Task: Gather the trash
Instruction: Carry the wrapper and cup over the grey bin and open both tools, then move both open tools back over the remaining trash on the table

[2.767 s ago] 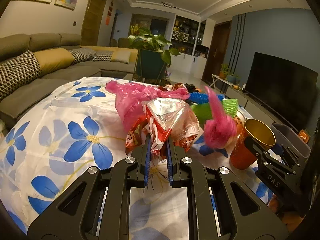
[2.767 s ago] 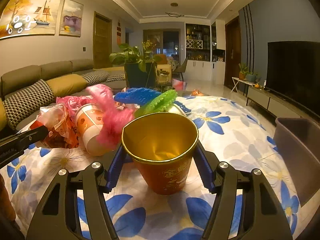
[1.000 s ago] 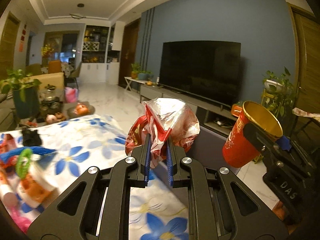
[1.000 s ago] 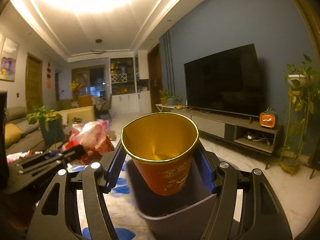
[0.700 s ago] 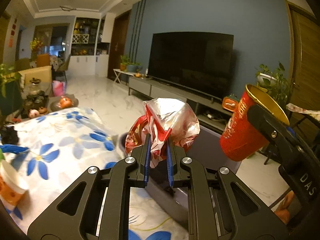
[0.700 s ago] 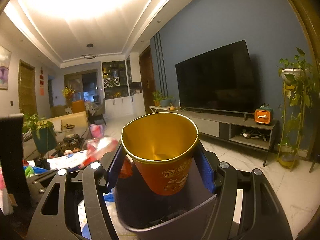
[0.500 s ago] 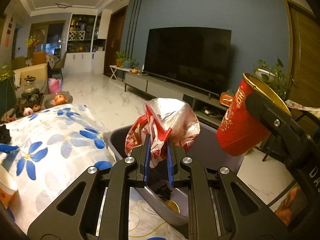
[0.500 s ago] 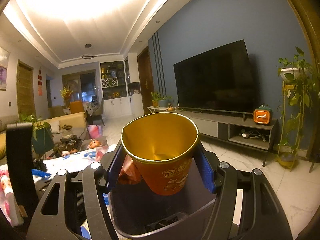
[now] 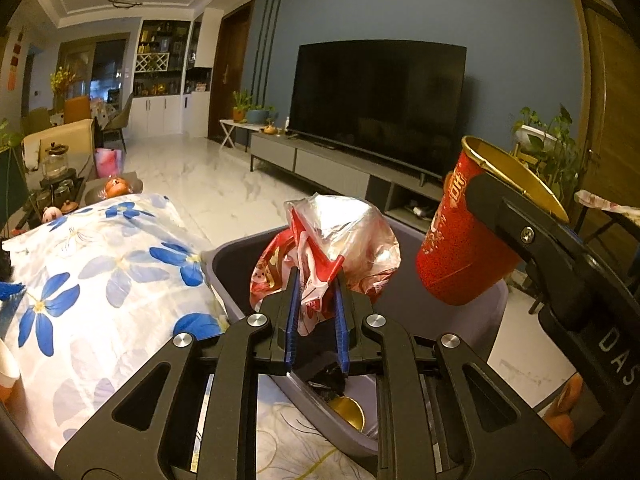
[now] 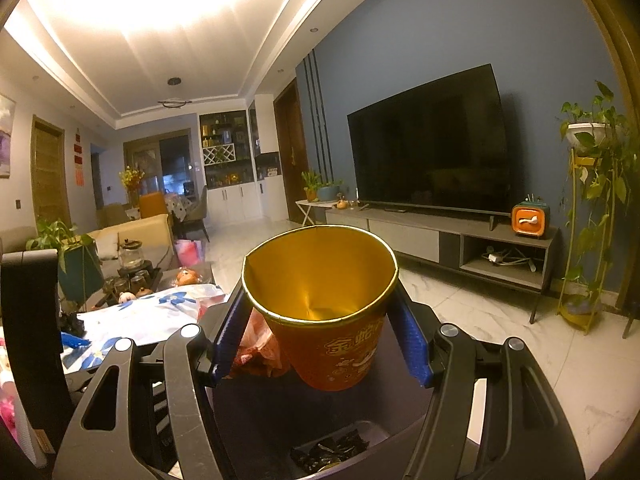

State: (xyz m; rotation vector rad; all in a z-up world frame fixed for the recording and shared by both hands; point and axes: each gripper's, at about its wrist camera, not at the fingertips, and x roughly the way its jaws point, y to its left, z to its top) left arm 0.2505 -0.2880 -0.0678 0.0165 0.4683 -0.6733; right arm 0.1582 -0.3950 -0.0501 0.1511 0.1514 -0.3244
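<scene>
Covering the table, a blue-flowered cloth (image 9: pixel 100 264) — television (image 9: pixel 376 96) beyond.

Ahead of you a dark television (image 10: pixel 430 148) hangs on the blue wall above a long grey media console (image 10: pixel 440 236). An orange retro clock (image 10: pixel 530 220) sits on the console's right end, beside a trailing plant on a yellow stand (image 10: pixel 592 184). To your left, the bench wears a blue-flowered cloth (image 9: pixel 104 264).
</scene>
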